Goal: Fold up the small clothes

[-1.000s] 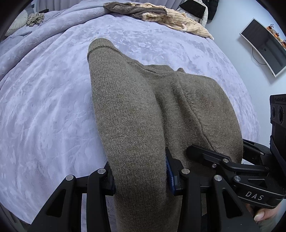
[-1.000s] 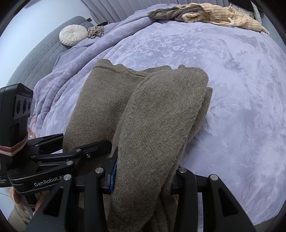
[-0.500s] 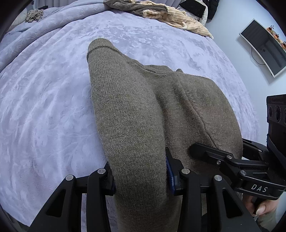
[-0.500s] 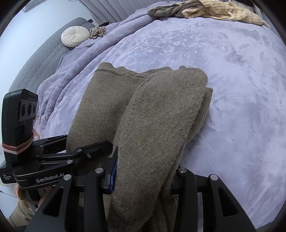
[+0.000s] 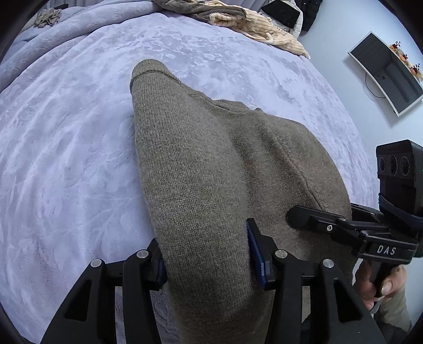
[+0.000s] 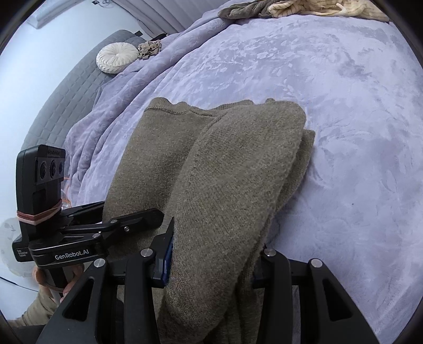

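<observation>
Holding the olive knit sweater [image 5: 211, 185] with both tools, I see it lying folded on the lilac bedspread [image 5: 66, 158], its far edge toward the middle of the bed. My left gripper [image 5: 208, 254] has a thick fold of the knit between its fingers; its jaws are opening now, but the blue pads still touch the cloth on both sides. My right gripper [image 6: 214, 254] is clenched on the other bunched side of the sweater [image 6: 224, 172]. Each tool appears in the other's view, just beside the garment. I see no basket or box for the clothes. A heap of other clothes [image 5: 238, 16] lies at the far edge, and a round white cushion [image 6: 116, 58] rests near the grey headboard [image 6: 68, 87].
</observation>
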Available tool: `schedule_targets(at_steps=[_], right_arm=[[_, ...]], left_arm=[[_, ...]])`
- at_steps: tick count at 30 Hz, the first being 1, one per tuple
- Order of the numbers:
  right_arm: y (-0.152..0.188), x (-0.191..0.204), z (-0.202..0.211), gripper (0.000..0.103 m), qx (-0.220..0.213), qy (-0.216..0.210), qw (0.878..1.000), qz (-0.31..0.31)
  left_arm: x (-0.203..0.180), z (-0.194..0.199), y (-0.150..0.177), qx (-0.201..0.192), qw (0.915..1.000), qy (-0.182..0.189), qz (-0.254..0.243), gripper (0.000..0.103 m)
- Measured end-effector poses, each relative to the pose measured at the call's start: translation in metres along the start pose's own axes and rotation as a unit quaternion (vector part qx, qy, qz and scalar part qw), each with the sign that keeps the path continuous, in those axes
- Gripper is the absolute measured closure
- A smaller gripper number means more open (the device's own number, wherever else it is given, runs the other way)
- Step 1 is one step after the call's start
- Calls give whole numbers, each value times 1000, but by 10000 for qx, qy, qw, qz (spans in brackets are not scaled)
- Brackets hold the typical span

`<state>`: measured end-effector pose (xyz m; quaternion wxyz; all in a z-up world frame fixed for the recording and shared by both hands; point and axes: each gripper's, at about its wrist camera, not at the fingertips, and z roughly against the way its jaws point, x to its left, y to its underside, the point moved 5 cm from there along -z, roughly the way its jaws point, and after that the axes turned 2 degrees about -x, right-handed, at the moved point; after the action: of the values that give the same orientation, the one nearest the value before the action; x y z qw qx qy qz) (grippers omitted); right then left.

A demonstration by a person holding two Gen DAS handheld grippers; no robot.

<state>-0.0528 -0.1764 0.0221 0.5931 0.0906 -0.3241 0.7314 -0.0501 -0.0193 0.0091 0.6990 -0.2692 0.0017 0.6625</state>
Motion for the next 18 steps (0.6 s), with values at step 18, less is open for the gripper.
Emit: schedule_targets(at_steps=[18], right_arm=[[-16,48,47,41,-596,226,9840,1666]], left_arm=[[-42,42,-2,-413,9970,-183,-632,26]])
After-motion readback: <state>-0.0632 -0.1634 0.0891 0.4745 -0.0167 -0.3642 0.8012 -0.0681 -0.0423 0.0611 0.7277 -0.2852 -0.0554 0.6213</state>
